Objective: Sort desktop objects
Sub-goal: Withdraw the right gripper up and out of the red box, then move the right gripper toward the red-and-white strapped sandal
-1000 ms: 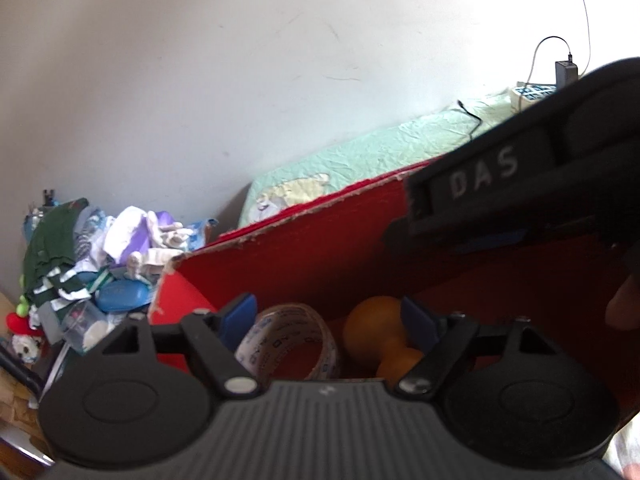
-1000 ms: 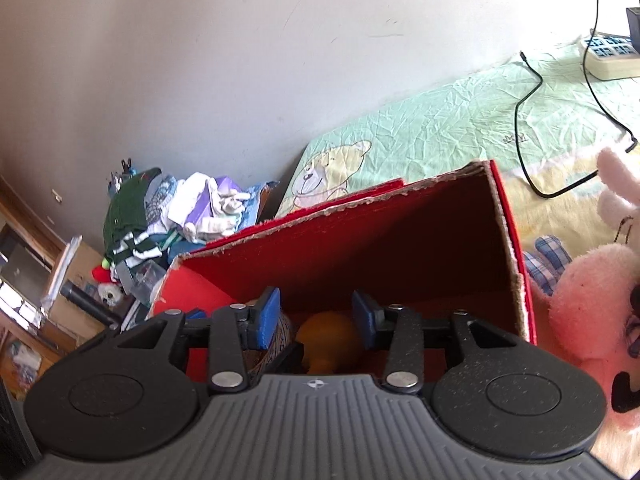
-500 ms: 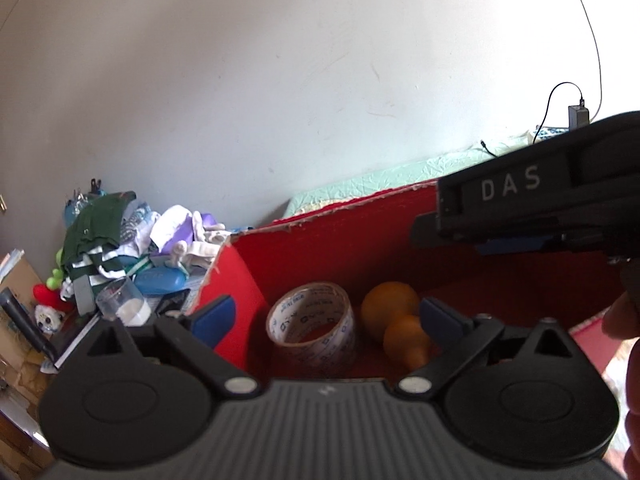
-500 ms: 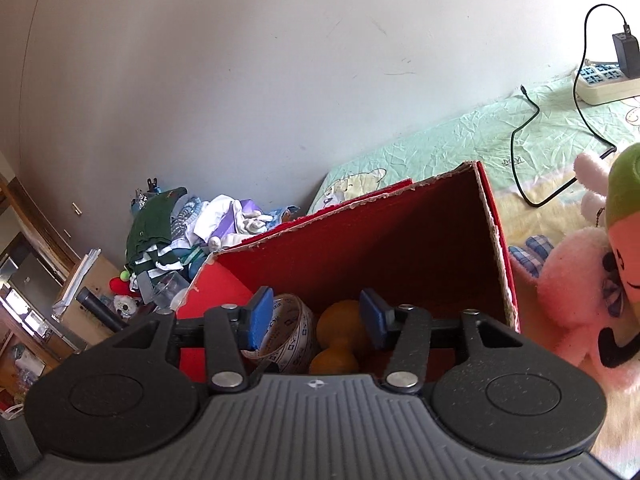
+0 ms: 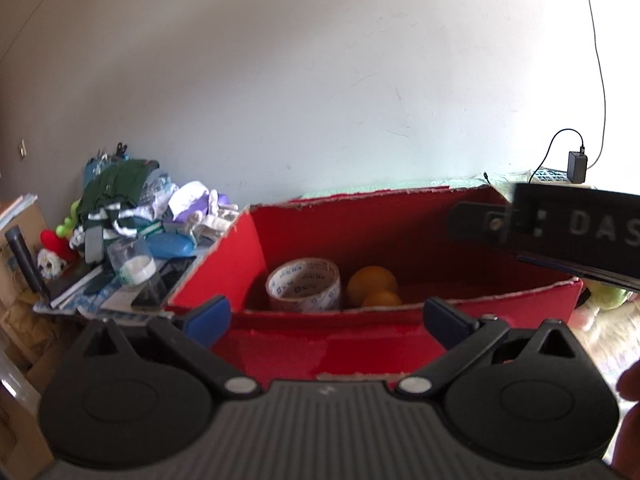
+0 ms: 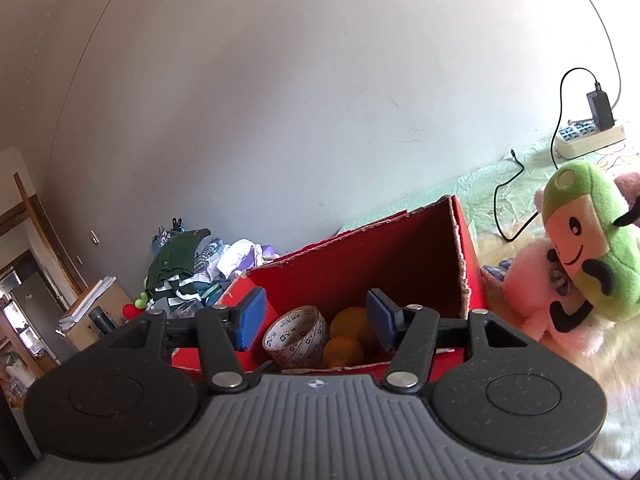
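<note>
The red box (image 5: 360,340) is the landmark here: it sits open-topped on the bed, with a heap of clothes (image 5: 120,196) to its left and plush toys (image 6: 580,264) to its right. Inside it, against the left wall, stands a tape roll (image 5: 303,287), with an orange dumbbell-shaped toy (image 5: 374,288) touching its right side. Both tools face the box from its near side: the left gripper (image 5: 326,318) spread wide and empty, the right gripper (image 6: 314,320) released too, nothing between its pads; both have just been opening. Judged from this, the drop looks finished, so back away level, clear of the near rim, before seeking the next object.
</note>
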`<control>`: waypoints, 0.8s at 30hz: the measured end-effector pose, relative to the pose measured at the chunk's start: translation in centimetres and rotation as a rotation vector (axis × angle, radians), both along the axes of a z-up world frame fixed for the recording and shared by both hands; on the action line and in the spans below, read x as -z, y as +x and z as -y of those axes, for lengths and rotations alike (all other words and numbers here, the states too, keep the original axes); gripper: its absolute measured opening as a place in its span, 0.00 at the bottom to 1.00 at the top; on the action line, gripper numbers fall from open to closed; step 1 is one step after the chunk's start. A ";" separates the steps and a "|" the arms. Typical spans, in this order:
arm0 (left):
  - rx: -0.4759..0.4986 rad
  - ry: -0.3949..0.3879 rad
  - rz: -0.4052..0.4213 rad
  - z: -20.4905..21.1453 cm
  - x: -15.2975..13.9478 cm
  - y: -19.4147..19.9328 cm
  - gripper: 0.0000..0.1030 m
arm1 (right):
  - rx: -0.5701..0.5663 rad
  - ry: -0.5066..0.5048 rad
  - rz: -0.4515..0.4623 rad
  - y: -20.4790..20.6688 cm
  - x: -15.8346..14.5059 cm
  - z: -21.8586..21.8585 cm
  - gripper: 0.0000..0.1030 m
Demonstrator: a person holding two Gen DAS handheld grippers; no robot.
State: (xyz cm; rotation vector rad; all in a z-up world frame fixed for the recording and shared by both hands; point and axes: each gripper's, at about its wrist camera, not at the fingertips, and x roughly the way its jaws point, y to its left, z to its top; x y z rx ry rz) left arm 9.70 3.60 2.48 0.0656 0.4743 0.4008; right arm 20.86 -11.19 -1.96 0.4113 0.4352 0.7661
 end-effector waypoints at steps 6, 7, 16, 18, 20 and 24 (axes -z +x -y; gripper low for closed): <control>-0.020 -0.059 -0.020 0.9 1.5 -1.7 1.00 | 0.048 -0.005 0.053 -2.5 1.0 2.1 0.65; -0.018 -0.065 -0.025 1.1 1.8 -2.0 1.00 | 0.056 -0.018 0.061 -2.9 1.4 2.3 0.67; 0.018 -0.095 -0.097 2.2 5.0 -2.8 1.00 | 0.074 -0.100 0.083 -4.7 4.9 4.0 0.68; 0.020 -0.106 -0.106 2.1 5.5 -3.0 1.00 | 0.073 -0.101 0.070 -4.4 5.5 4.2 0.68; 0.011 -0.105 -0.116 2.0 6.1 -3.0 1.00 | 0.070 -0.092 0.055 -4.1 6.0 4.6 0.67; 0.012 -0.108 -0.130 1.9 6.7 -3.2 1.00 | 0.070 -0.097 0.050 -4.1 7.1 4.9 0.67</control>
